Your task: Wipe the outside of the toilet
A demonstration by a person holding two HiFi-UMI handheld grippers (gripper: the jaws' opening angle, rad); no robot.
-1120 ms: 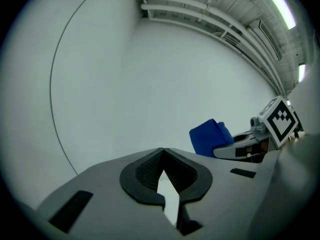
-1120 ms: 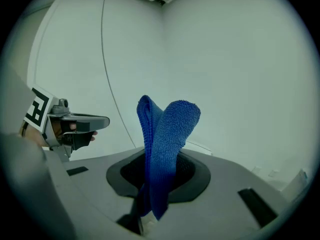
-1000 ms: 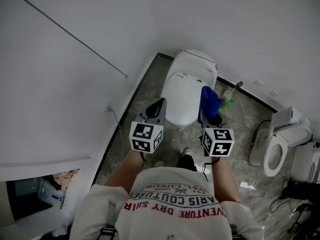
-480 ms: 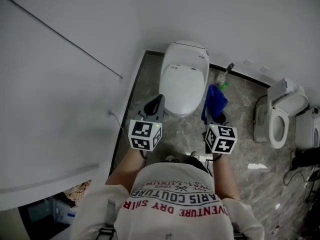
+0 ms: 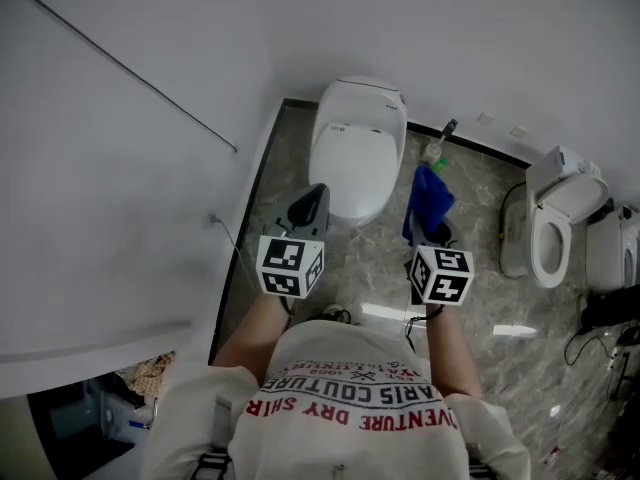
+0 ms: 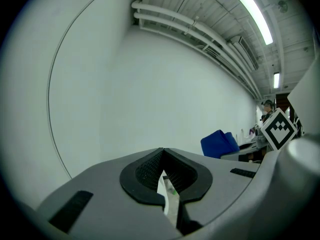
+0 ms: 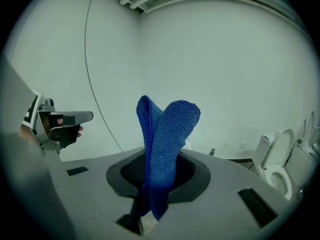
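A white toilet [image 5: 355, 146] with its lid down stands against the wall, in the upper middle of the head view. My left gripper [image 5: 311, 202] hovers just in front of the bowl's near left side, shut with nothing in it [image 6: 163, 158]. My right gripper [image 5: 429, 230] is to the right of the toilet, over the floor, shut on a blue cloth [image 5: 427, 196]. The cloth [image 7: 164, 136] stands up folded between the jaws and is apart from the toilet. In the left gripper view the same cloth [image 6: 219, 143] shows at the right.
A second toilet [image 5: 553, 230] with its seat up stands at the right, with another white fixture [image 5: 612, 253] beside it. A green-capped bottle [image 5: 437, 151] sits by the back wall. Cables [image 5: 592, 340] lie at far right. A white wall [image 5: 120, 168] closes the left.
Both grippers have drawn back from the toilet. The blue cloth was against the bowl's right side; it is now off it, over the floor to the right.
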